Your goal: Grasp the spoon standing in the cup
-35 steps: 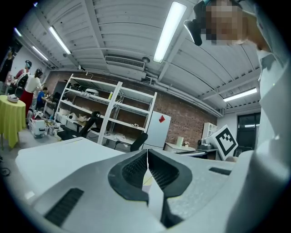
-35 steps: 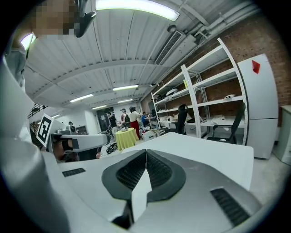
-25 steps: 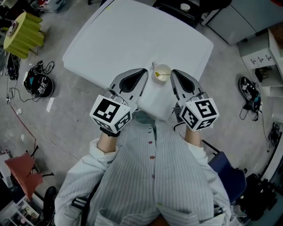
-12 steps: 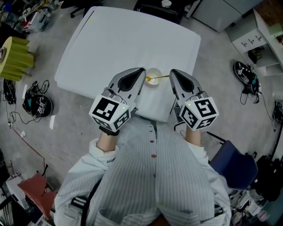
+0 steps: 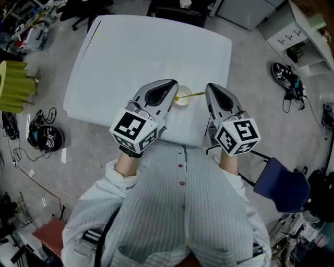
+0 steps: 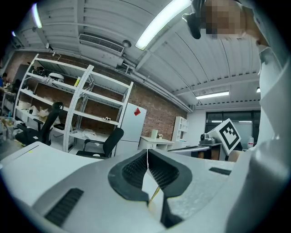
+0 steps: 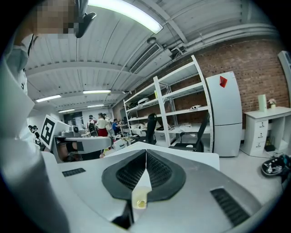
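Observation:
A small pale cup [image 5: 182, 99] stands near the front edge of the white table [image 5: 135, 52]. A yellow spoon [image 5: 192, 95] sits in it, its handle leaning right. My left gripper [image 5: 171, 83] is shut and hangs above the cup's left side, hiding part of it. My right gripper [image 5: 210, 86] is shut too, just right of the spoon handle and apart from it. The left gripper view shows closed jaws [image 6: 147, 154] with the thin spoon [image 6: 154, 193] below them. Under the closed jaws [image 7: 146, 154] in the right gripper view lies the cup [image 7: 139, 200].
A blue chair [image 5: 282, 187] stands to my right and a black chair [image 5: 172, 10] sits beyond the table's far edge. Cables and a dark helmet [image 5: 44, 136] lie on the floor at left, by a yellow object [image 5: 13, 86].
The head view has shifted, so more of the table's far side shows. The cup now sits close under the left gripper's tip instead of midway between the grippers. Both jaws stay closed.

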Demonstrator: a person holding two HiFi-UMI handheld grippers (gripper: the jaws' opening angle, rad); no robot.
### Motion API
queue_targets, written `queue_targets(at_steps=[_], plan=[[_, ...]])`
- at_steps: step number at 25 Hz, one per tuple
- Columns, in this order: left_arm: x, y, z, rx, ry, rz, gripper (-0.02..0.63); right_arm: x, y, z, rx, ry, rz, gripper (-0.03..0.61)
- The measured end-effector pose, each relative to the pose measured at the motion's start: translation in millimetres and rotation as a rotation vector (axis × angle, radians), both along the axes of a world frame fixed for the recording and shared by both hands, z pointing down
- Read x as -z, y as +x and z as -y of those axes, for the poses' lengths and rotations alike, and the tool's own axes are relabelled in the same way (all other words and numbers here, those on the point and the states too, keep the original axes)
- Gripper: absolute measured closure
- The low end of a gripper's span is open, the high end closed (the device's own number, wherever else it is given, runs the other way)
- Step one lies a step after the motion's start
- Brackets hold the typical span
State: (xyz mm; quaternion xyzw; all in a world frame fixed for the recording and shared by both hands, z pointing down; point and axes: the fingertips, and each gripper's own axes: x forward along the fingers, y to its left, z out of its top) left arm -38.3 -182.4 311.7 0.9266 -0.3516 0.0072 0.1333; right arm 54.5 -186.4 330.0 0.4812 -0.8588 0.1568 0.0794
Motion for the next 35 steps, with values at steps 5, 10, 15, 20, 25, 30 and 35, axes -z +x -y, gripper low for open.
queue_targets(at_steps=[5,10,15,20,25,30,35], plan=[[-4,-4,6,-0.026,-0.005,0.002,0.6,-4,-5,4,-0.021,-0.006,-0.005,0.569],[-9,-4,11,-0.048,-0.017,0.006,0.6,-6,-6,8,-0.043,-0.009,-0.008,0.569],[-13,3,14,-0.061,-0.028,0.012,0.6,-11,2,10,-0.062,-0.017,-0.011,0.569],[-20,5,16,-0.065,-0.041,0.014,0.6,-20,2,11,-0.068,-0.031,-0.018,0.568],[-26,5,17,-0.069,-0.047,0.024,0.6,-29,-4,11,-0.047,-0.043,-0.013,0.568],[-32,-3,19,-0.058,-0.058,0.032,0.6,-35,-9,11,-0.041,-0.057,-0.006,0.568],[-42,-5,24,-0.055,-0.076,0.041,0.6,-42,-9,14,-0.051,-0.07,-0.007,0.565]])
